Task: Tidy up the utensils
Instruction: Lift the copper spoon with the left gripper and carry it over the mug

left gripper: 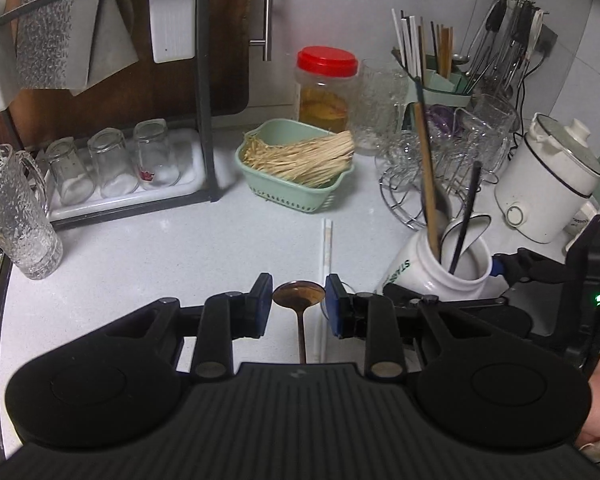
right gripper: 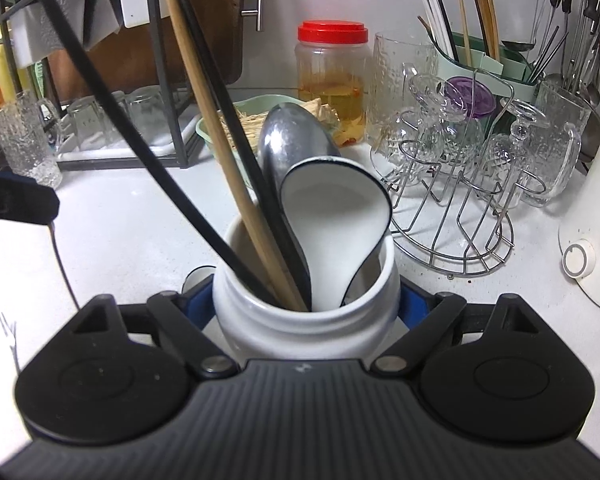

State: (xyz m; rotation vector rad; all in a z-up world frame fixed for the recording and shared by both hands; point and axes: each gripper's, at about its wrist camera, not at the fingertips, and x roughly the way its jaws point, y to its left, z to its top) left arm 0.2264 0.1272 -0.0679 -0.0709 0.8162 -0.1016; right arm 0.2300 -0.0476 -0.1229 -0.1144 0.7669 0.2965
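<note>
My left gripper (left gripper: 299, 306) is shut on a bronze spoon (left gripper: 299, 294). Its blue pads press the two sides of the bowl, and the handle runs back under the gripper. A pair of white chopsticks (left gripper: 326, 246) lies on the white counter (left gripper: 160, 256) just ahead. My right gripper (right gripper: 305, 300) is shut on a white ceramic jar (right gripper: 300, 332), one blue pad on each side. The jar (left gripper: 432, 272) stands to the right of the left gripper. It holds a wooden chopstick (right gripper: 216, 152), black chopsticks (right gripper: 112, 108), a metal spoon (right gripper: 292, 136) and a white ceramic spoon (right gripper: 336, 220).
A green basket of thin sticks (left gripper: 296, 164) and a red-lidded jar (left gripper: 326, 84) stand behind. A wire rack of glasses (left gripper: 440, 160), a green chopstick holder (left gripper: 436, 80) and a white kettle (left gripper: 552, 184) crowd the right. A dish rack (left gripper: 112, 168) and a textured glass (left gripper: 16, 216) stand left.
</note>
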